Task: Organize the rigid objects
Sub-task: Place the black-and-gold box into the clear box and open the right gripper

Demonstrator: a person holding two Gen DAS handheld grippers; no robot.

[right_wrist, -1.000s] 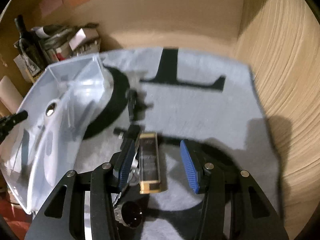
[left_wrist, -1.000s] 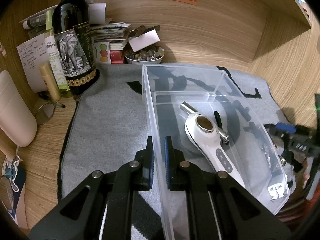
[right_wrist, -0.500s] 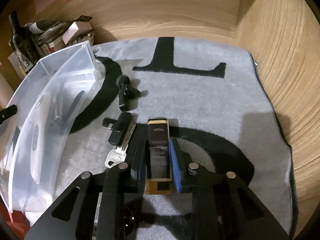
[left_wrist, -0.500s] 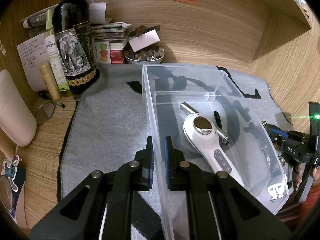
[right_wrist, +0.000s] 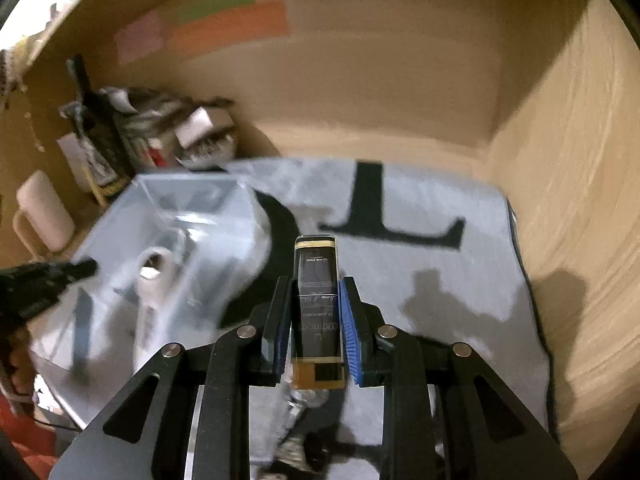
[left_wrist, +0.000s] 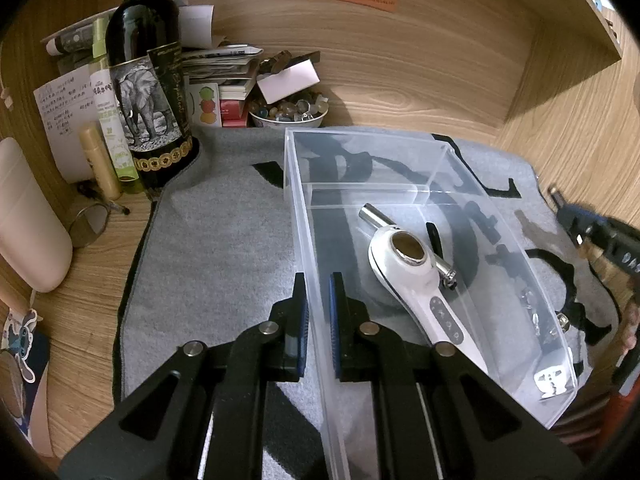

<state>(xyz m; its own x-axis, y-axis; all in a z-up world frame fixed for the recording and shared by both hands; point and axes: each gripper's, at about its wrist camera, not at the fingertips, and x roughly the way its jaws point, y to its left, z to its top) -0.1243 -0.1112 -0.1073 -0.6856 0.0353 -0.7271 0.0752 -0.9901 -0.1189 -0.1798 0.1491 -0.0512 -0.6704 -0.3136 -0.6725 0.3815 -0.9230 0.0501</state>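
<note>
two grips: left gripper [left_wrist: 317,320] jaws clenched on the clear plastic bin's [left_wrist: 504,236] nine-o'clock wall, steadying it; right gripper [right_wrist: 314,330] jaws grasping a black-and-gold rectangular block [right_wrist: 317,300].

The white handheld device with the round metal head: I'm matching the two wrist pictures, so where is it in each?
Left wrist: white handheld device lies right of centre, inside the clear plastic bin.
Right wrist: blurred, at left of centre, inside the same bin.
Shared landmark: the grey mat with black letters.
</note>
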